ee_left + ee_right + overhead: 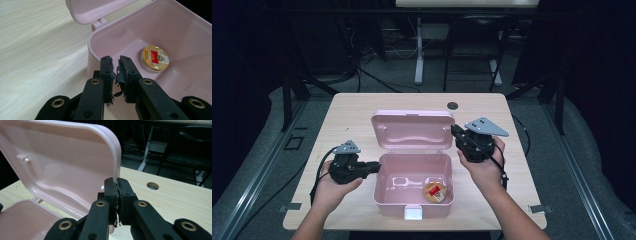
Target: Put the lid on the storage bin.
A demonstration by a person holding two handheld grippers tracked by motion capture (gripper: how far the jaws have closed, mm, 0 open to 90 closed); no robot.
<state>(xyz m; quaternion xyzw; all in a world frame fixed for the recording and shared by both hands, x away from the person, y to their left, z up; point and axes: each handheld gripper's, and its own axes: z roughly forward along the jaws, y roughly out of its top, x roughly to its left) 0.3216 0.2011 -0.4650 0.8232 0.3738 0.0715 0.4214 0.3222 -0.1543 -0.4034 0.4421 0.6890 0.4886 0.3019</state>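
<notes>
A pink plastic box stands in the middle of the table with its lid raised at the back. A round gold tin with a red label lies in the box near the front right; in the left gripper view the tin lies past the jaws. My left gripper points at the box's left wall, jaws nearly together with nothing between them. My right gripper is shut on the lid's right edge, which runs down into the pads.
A white latch sits on the box's front wall. A round cable hole lies in the tabletop behind the lid. Bare wood stretches left of the box. Desk legs and cables stand on the floor beyond the table.
</notes>
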